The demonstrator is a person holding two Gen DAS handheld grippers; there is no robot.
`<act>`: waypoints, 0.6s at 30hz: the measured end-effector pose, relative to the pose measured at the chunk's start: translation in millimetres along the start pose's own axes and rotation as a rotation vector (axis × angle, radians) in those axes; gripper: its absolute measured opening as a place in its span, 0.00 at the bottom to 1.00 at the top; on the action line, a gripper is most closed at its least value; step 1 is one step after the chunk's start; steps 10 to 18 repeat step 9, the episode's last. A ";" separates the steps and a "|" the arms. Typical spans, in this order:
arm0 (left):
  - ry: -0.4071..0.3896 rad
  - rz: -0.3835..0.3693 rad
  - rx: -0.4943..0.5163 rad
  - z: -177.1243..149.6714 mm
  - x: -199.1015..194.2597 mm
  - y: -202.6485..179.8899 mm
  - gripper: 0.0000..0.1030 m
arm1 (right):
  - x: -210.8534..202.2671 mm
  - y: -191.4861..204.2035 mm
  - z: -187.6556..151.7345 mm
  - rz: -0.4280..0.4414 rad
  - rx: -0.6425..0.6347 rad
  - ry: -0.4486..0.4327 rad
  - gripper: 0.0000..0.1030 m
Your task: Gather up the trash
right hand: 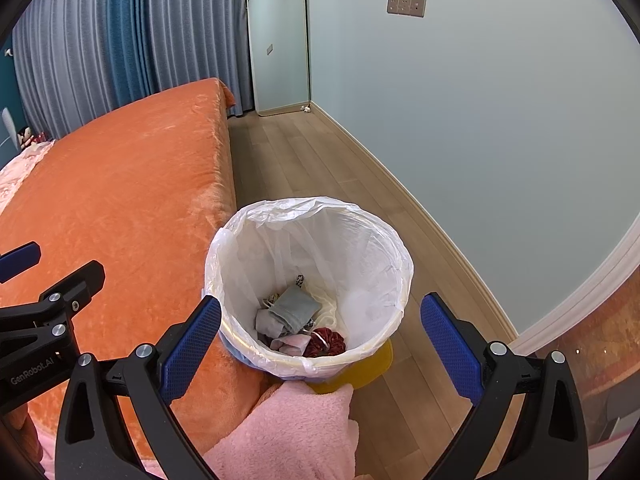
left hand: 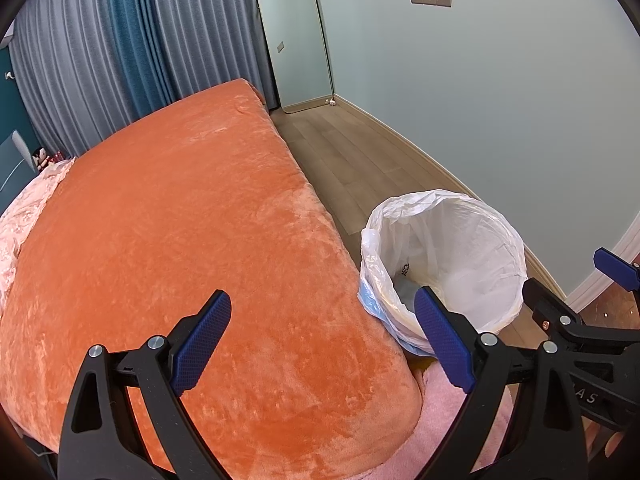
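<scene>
A trash bin (right hand: 360,240) lined with a white plastic bag stands on the wood floor beside the bed; it also shows in the left wrist view (left hand: 480,240). Inside lie a grey cloth piece (right hand: 294,308), a dark red scrunchie (right hand: 326,342) and pink scraps (right hand: 294,344). My right gripper (right hand: 320,344) is open and empty, held above the bin's near rim. My left gripper (left hand: 322,342) is open and empty over the bed's corner, left of the bin. The right gripper also shows at the right edge of the left wrist view (left hand: 576,284).
An orange plush blanket (left hand: 180,220) covers the bed. A pink fluffy cloth (right hand: 296,432) lies below the bin's near side. A tall mirror (left hand: 296,40) leans in the far corner by grey and blue curtains (left hand: 120,48). The wall (right hand: 480,120) runs close on the right.
</scene>
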State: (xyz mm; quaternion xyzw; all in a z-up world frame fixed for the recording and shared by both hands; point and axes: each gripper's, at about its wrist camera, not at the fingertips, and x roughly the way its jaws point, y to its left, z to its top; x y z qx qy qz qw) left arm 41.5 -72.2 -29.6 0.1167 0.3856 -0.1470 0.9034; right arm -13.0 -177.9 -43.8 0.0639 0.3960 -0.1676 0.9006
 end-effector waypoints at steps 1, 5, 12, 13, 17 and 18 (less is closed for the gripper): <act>0.001 -0.002 0.000 -0.1 0.1 0.1 0.86 | 0.0 -0.2 -0.2 -0.001 0.000 0.000 0.93; 0.005 -0.018 0.002 0.4 0.1 -1.0 0.86 | 1.3 -1.5 -1.8 -0.002 0.005 0.000 0.93; 0.011 -0.029 0.018 0.6 1.6 -3.7 0.86 | 1.9 -2.7 -2.9 -0.005 0.007 0.000 0.93; 0.011 -0.029 0.018 0.6 1.6 -3.7 0.86 | 1.9 -2.7 -2.9 -0.005 0.007 0.000 0.93; 0.011 -0.029 0.018 0.6 1.6 -3.7 0.86 | 1.9 -2.7 -2.9 -0.005 0.007 0.000 0.93; 0.011 -0.029 0.018 0.6 1.6 -3.7 0.86 | 1.9 -2.7 -2.9 -0.005 0.007 0.000 0.93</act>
